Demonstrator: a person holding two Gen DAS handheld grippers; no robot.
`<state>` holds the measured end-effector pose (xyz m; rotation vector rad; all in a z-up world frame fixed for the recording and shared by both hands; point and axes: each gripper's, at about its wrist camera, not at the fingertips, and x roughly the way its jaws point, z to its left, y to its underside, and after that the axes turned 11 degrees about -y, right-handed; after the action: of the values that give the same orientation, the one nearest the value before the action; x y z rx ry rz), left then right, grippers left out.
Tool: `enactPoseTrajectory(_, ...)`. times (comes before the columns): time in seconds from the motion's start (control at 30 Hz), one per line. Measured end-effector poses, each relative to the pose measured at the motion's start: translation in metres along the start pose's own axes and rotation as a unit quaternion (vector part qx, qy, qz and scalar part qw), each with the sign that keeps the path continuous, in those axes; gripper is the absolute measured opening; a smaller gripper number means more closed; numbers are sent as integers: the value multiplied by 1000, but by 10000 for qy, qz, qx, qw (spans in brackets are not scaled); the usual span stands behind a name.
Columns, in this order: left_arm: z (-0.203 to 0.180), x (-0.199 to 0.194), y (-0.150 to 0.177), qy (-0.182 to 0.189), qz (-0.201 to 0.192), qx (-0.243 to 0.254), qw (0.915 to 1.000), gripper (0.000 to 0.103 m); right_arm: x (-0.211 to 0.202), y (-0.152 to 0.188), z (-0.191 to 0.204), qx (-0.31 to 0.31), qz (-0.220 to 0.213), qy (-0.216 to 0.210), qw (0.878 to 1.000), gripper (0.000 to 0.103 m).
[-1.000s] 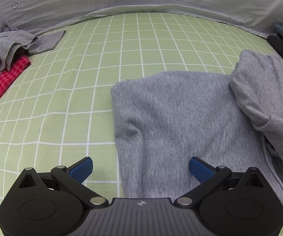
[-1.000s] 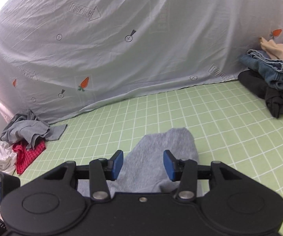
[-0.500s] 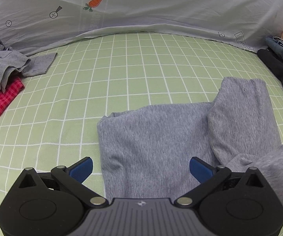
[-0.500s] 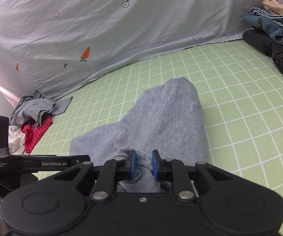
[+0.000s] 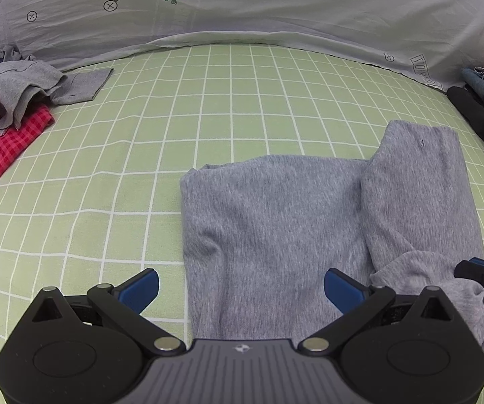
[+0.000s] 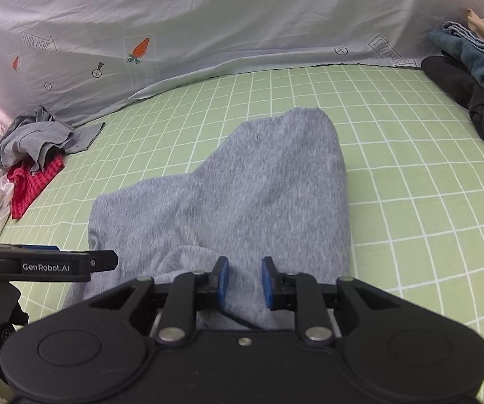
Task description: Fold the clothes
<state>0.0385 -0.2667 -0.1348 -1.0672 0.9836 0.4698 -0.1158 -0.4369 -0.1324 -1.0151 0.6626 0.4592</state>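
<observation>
A grey garment (image 5: 275,208) lies partly folded on the green checked sheet (image 5: 208,101), one part folded over on its right side. My left gripper (image 5: 241,286) is open wide and empty, low over the garment's near left edge. My right gripper (image 6: 244,281) hovers over the garment's near bunched end (image 6: 275,185), its jaws a small gap apart with grey cloth showing beneath; its tip shows in the left wrist view (image 5: 481,274). The left gripper shows in the right wrist view (image 6: 50,264).
A pile of grey, red checked and white clothes (image 6: 29,155) lies at the far left. A stack of dark and denim clothes (image 6: 471,77) sits at the far right. A pale printed sheet (image 6: 208,17) hangs behind the bed.
My right gripper closed onto the garment's near end half a second ago, and its jaws have now parted again. Both grippers have drawn back towards the near edge.
</observation>
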Motion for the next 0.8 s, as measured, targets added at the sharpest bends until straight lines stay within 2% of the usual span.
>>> enactPoseTrajectory(0.07,-3,0,-3,121,-31,-5,9999,102,-3,-4,1,-129,-115,129,9998,34)
enactPoseTrajectory(0.2,-9,-1,-10,362,-92,-15,9993,98,-5,-13,-8,-153,-301,520,9981,35)
enactPoseTrajectory(0.3,-13,-2,-15,543,-137,-22,9984,84,-5,-18,-21,44,-361,746,9965,38)
enactPoseTrajectory(0.37,-21,-1,-22,845,-101,-41,9964,70,-4,-20,-30,192,-376,860,9954,38)
enactPoseTrajectory(0.43,-33,3,-26,1010,-94,93,9948,66,-2,-20,-35,279,-350,951,9945,39)
enactPoseTrajectory(0.73,-78,26,-36,1580,37,593,9856,66,3,-11,-42,257,-145,1276,9914,47)
enactPoseTrajectory(0.8,-82,31,-36,1750,140,581,9827,53,3,-10,-43,276,-127,1293,9911,47)
